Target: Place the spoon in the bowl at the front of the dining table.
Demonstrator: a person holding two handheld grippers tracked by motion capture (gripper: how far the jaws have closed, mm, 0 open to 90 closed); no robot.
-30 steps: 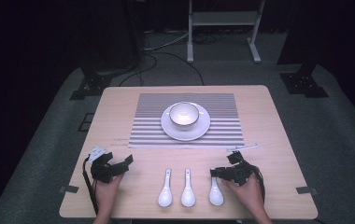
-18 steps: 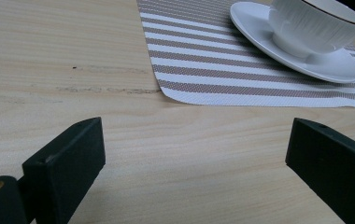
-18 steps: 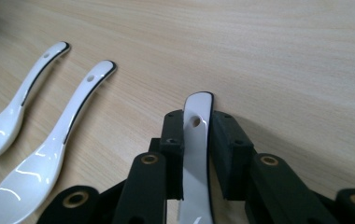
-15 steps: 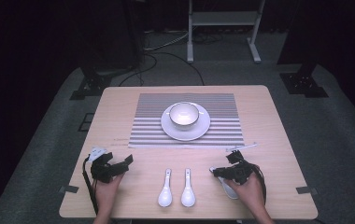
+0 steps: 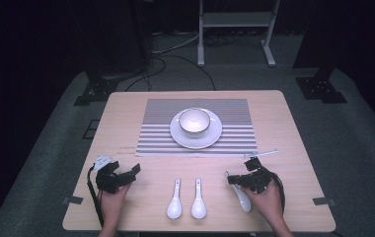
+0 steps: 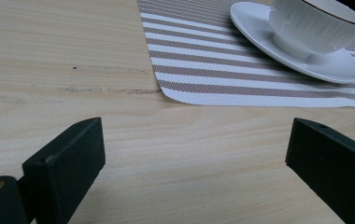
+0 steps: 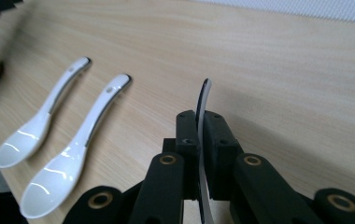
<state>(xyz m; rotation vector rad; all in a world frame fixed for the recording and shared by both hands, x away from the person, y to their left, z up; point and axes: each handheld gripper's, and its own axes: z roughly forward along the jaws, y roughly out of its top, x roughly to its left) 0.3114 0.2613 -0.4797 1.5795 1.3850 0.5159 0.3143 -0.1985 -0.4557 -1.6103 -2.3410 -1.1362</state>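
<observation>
My left gripper (image 5: 118, 176) rested spread and empty on the table (image 5: 299, 133). Two spoons (image 5: 185, 199) lay centre, handles toward the bowl (image 5: 194, 121). My right gripper (image 7: 199, 140) pinched a third spoon (image 7: 202, 109) by its handle, nearer me, its axis along the jaws.

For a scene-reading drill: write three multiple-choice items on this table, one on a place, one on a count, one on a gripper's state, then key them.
1. Where does the cup stand?
A. on the saucer on the striped mat
B. on bare wood
C. beside the left gripper

2. How many spoons lie free on the table?
A. one
B. two
C. four

3. How is the right gripper?
A. open wide
B. shut on nothing
C. shut on a spoon

Key: 1 A, the high view shows the cup centred on the saucer. 2 B, two spoons lie side by side. 3 C, its jaws pinch a spoon handle.
</observation>
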